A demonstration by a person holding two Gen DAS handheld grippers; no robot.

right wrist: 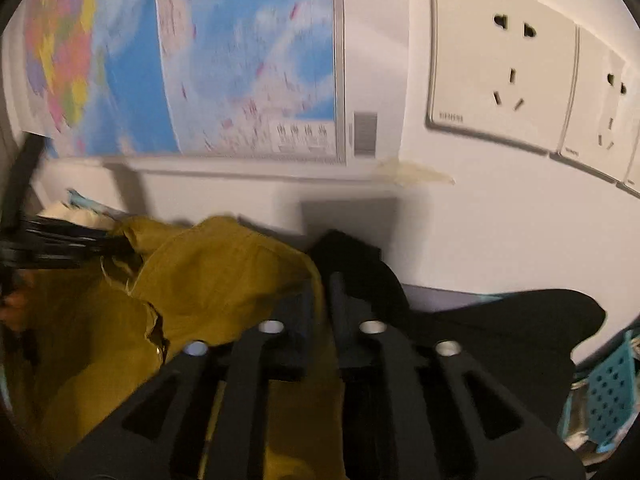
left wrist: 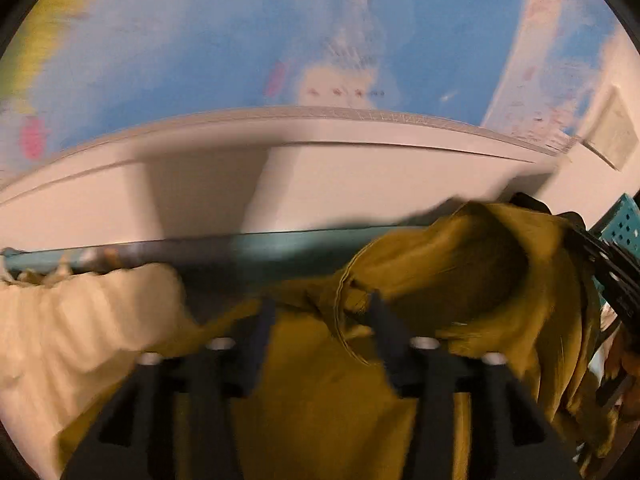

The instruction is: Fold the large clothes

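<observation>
A mustard-yellow garment (left wrist: 460, 264) lies bunched in front of both grippers. In the left wrist view my left gripper (left wrist: 320, 308) stands open, its two dark fingers wide apart over the mustard cloth, with a seamed fold rising by the right finger. The pads press on nothing. In the right wrist view my right gripper (right wrist: 320, 296) has its fingers a narrow gap apart, and an edge of the mustard garment (right wrist: 208, 276) runs down through that gap. The pads do not look clamped on it. Each gripper shows at the edge of the other's view.
A cream cloth (left wrist: 60, 320) lies at the left, and a black garment (right wrist: 500, 328) is spread at the right. A teal perforated basket (right wrist: 612, 392) stands at the far right. The wall close behind carries a map (right wrist: 240, 60) and power sockets (right wrist: 500, 60).
</observation>
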